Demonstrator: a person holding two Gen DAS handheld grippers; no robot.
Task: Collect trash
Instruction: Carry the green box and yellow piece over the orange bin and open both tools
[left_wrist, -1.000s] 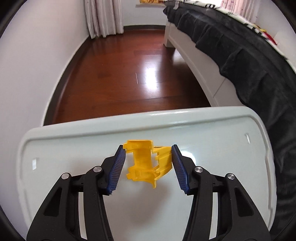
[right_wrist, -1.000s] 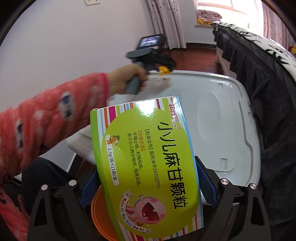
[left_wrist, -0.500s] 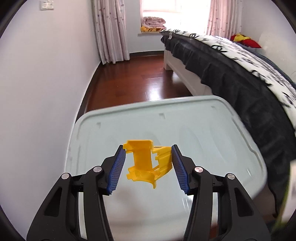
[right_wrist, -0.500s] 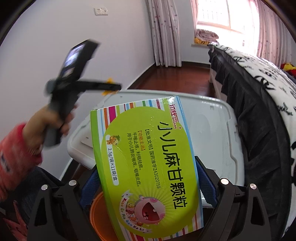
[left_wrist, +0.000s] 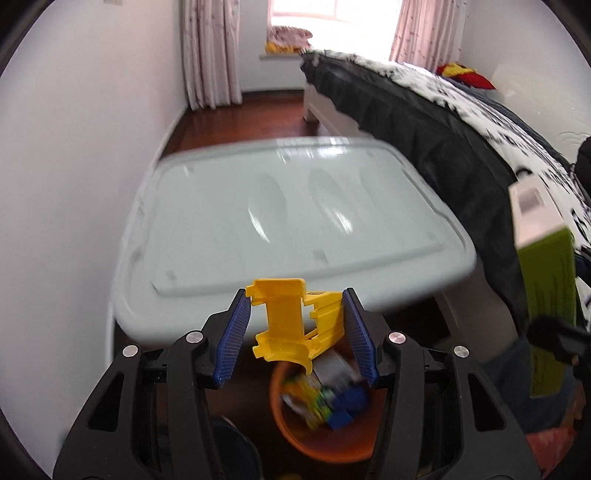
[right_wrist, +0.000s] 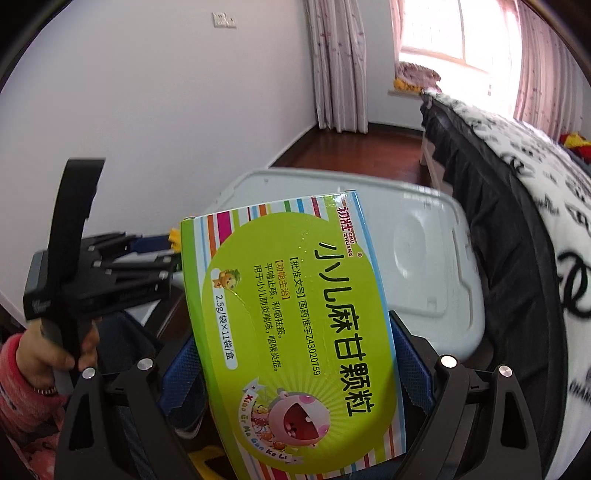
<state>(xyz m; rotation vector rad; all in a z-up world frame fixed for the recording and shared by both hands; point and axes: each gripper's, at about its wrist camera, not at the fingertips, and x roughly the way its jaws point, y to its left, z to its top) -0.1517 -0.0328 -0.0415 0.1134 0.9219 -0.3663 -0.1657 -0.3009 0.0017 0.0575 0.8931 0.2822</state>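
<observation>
My left gripper (left_wrist: 295, 332) is shut on a yellow plastic piece (left_wrist: 291, 325) and holds it in the air above an orange bucket (left_wrist: 321, 443) that has several pieces of trash in it. My right gripper (right_wrist: 295, 369) is shut on a green medicine box (right_wrist: 295, 325) with coloured stripes; the box also shows at the right edge of the left wrist view (left_wrist: 546, 280). The left gripper shows at the left of the right wrist view (right_wrist: 147, 266), held by a hand in a pink sleeve.
A pale grey plastic bin lid (left_wrist: 295, 206) lies just beyond the bucket; it also shows behind the box in the right wrist view (right_wrist: 424, 258). A bed with a black and white cover (left_wrist: 443, 122) runs along the right. A white wall (left_wrist: 74, 184) stands at the left.
My left gripper has pulled back from over the grey lid with the yellow piece, and now hangs above the orange bucket. The right gripper keeps hold of the green box.
</observation>
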